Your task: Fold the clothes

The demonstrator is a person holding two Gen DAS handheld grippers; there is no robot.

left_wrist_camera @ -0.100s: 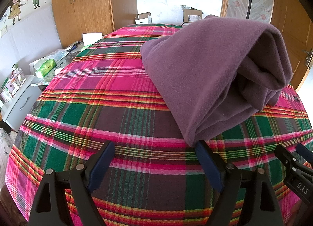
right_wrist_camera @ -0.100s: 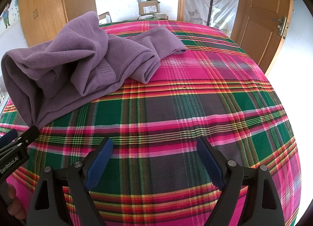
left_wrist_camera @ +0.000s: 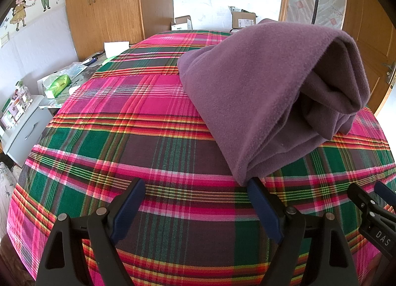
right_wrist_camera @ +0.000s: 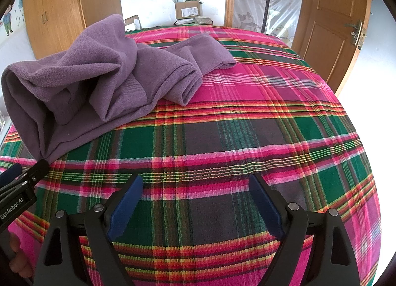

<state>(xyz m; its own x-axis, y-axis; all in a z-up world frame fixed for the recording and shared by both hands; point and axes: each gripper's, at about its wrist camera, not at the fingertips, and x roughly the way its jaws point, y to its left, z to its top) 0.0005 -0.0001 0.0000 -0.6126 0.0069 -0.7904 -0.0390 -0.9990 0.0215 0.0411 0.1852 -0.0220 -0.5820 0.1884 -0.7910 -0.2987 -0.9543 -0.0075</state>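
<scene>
Nothing has shifted since the earlier frame. Left gripper [left_wrist_camera: 195,206]: fingers [left_wrist_camera: 128,208] spread wide, empty, the right one just beside the near corner of the purple fleece garment [left_wrist_camera: 259,93]. Right gripper [right_wrist_camera: 195,208]: fingers spread over bare plaid bed cover [right_wrist_camera: 247,137]. The garment lies crumpled on the bed.
</scene>
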